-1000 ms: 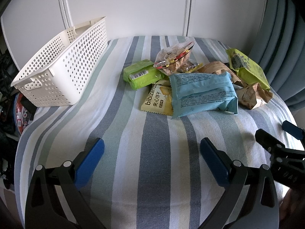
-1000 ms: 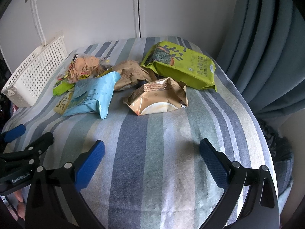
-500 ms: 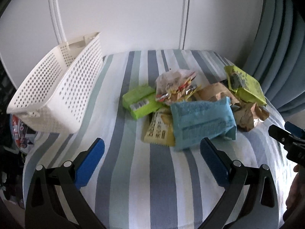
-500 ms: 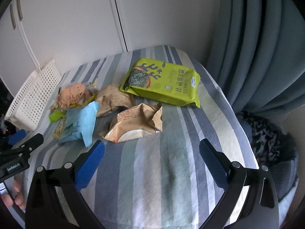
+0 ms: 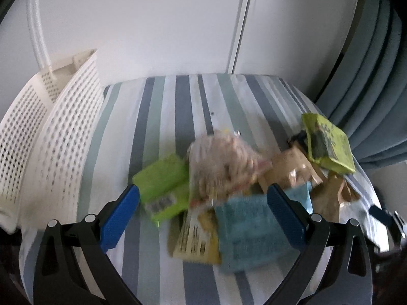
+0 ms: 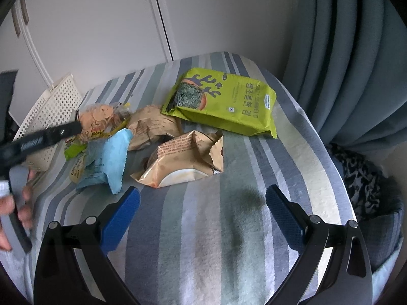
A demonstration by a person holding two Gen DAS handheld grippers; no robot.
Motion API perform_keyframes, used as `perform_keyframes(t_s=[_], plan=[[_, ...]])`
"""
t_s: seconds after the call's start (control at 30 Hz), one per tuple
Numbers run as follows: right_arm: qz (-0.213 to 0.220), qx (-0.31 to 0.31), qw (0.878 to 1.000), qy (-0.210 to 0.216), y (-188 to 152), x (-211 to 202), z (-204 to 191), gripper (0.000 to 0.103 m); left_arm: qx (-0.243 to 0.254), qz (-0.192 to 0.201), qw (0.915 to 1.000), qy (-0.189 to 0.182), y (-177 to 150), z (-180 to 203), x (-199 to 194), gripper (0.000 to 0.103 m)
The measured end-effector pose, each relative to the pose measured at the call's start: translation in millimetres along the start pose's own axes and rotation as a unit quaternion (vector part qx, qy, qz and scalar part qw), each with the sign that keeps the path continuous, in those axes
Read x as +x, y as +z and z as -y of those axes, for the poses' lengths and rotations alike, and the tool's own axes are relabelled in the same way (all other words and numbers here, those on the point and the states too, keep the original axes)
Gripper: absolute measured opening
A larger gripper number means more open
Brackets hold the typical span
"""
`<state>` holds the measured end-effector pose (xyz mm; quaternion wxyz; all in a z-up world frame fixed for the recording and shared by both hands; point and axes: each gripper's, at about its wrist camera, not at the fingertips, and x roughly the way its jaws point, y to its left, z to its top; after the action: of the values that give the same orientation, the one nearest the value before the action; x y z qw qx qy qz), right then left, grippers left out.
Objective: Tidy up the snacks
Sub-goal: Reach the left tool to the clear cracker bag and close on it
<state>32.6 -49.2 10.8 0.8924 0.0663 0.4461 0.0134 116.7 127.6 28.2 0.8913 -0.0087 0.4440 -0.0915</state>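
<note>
My biggest worry is the white basket [image 5: 48, 137]. It sits at the left edge of the striped table [image 6: 229, 228], and a bump could tip it off. None of the snacks are in it yet.

My next worry is the pile. The snacks lie on top of each other, so I might grab 2 at once. The blue pack [image 5: 254, 223] lies over the yellow pack [image 5: 195, 239]. The clear bag of crackers [image 5: 223, 170] leans on the green pack [image 5: 162, 188]. These bags look puffy and slippery to me, so 1 could pop out when I squeeze.

My left claw [image 5: 203, 211] is wide apart and holds nothing. It hovers low over the pile, and its view is blurry. My right claw [image 6: 203, 208] is wide apart too, over bare cloth near the tan wafer bag [image 6: 183, 162]. The big green seaweed bag [image 6: 223, 104] lies behind that. My claws are close, so they could knock each other.

The cloth is soft and could bunch up. Behind the table are white doors [image 6: 89, 25], with a blue curtain [image 6: 356, 50] on the right.
</note>
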Motion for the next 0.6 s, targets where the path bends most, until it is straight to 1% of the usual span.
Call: perform_keyframes(t_s=[0.17, 0.23, 0.27, 0.33, 0.37, 0.53, 0.6], plan=[[0.002, -0.003, 1.000, 0.000, -1, 1, 0, 0.098, 0.004, -0.009, 1.0000, -0.001, 13, 5, 21, 0.100], [0.003, -0.005, 1.000, 0.000, -1, 2, -1, 0.098, 0.005, -0.019, 0.9998, -0.002, 16, 7, 34, 0.082], [0.003, -0.006, 1.000, 0.000, -2, 2, -1, 0.098, 0.002, -0.026, 0.9996, -0.012, 17, 7, 40, 0.074], [0.004, -0.008, 1.000, 0.000, -2, 1, -1, 0.098, 0.000, -0.017, 0.9998, -0.009, 18, 8, 43, 0.069], [0.005, -0.009, 1.000, 0.000, -3, 1, -1, 0.098, 0.001, -0.013, 0.9999, -0.010, 18, 10, 43, 0.062], [0.007, -0.008, 1.000, 0.001, -2, 2, 0, 0.098, 0.002, -0.005, 0.9998, -0.018, 19, 16, 42, 0.059], [0.007, -0.005, 1.000, 0.004, 0, 2, 1, 0.098, -0.001, 0.001, 0.9997, -0.023, 18, 11, 30, 0.058]])
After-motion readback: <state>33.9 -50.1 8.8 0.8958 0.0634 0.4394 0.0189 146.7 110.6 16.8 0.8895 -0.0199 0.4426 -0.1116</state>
